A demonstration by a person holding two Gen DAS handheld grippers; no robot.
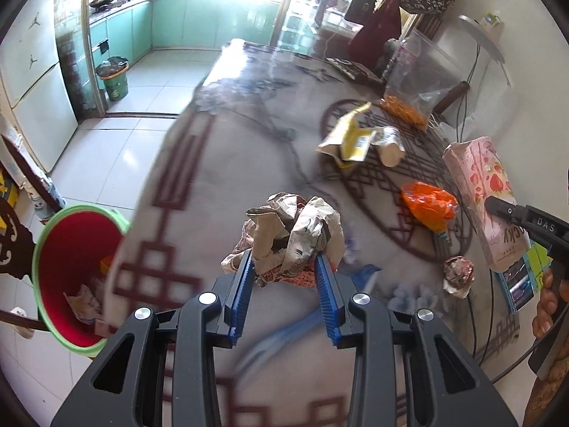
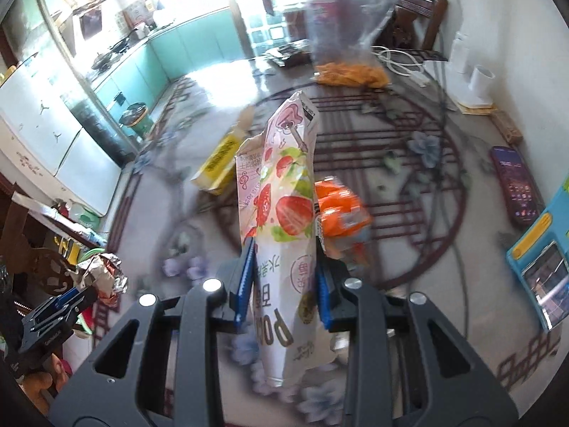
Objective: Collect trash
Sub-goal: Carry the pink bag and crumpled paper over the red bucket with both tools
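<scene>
Because both pieces of trash must go to the red bin beside the table, each gripper clamps one above the tabletop: the left gripper squeezes a crumpled paper wad, nearest the bin. The right gripper pinches an upright strawberry snack bag, farther from the bin, while an orange wrapper and a yellow packet lie on the table.

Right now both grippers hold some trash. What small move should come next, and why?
Probably carry the left gripper leftward past the table edge, over the red bin. It is shut on the crumpled paper wad, and the bin stands open just beside that edge. The right gripper, shut on the strawberry snack bag, could follow.
</scene>
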